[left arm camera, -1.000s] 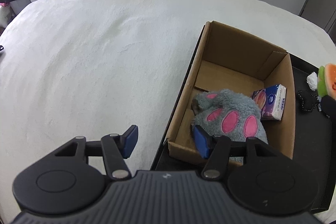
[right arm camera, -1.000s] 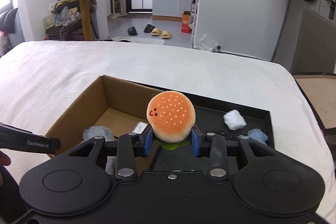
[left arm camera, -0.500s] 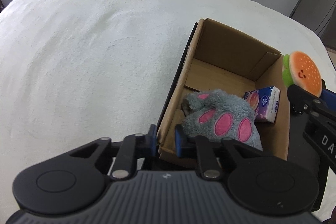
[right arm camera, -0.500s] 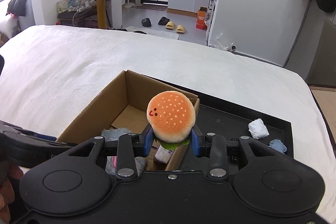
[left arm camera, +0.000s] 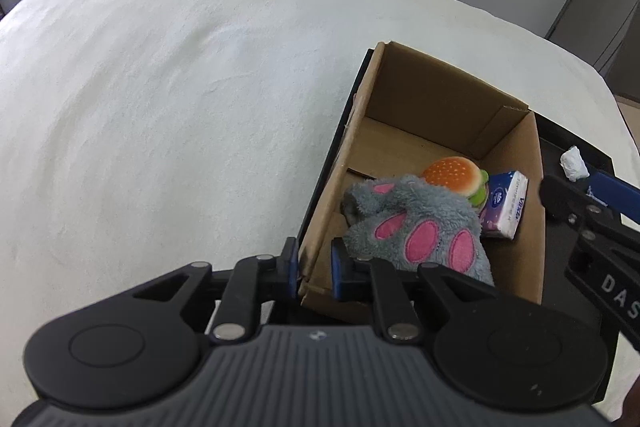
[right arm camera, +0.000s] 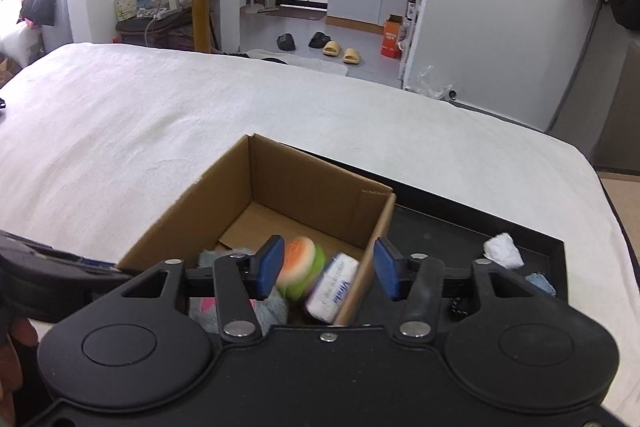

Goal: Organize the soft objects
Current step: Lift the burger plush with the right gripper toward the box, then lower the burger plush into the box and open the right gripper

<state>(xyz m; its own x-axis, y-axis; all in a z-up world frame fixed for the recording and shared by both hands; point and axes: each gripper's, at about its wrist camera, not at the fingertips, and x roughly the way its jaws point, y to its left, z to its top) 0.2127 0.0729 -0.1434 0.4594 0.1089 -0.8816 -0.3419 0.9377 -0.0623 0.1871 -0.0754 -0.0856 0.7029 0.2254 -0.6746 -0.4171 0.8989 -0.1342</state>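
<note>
Burger plush (left arm camera: 454,174) just left the right gripper (right arm camera: 327,274): a second ago it sat clamped between the pads, now the jaws are opening with nothing pinched. It sits inside the cardboard box (left arm camera: 436,95), between the grey paw plush (left arm camera: 416,227) and the tissue pack (left arm camera: 505,203). Left gripper (left arm camera: 315,269) has clenched on the box's near-left wall to steady it. White scrap (right arm camera: 503,250) and blue fluffy bit (right arm camera: 541,283) remain on the black tray (right arm camera: 440,227), right of the box; likely next.
</note>
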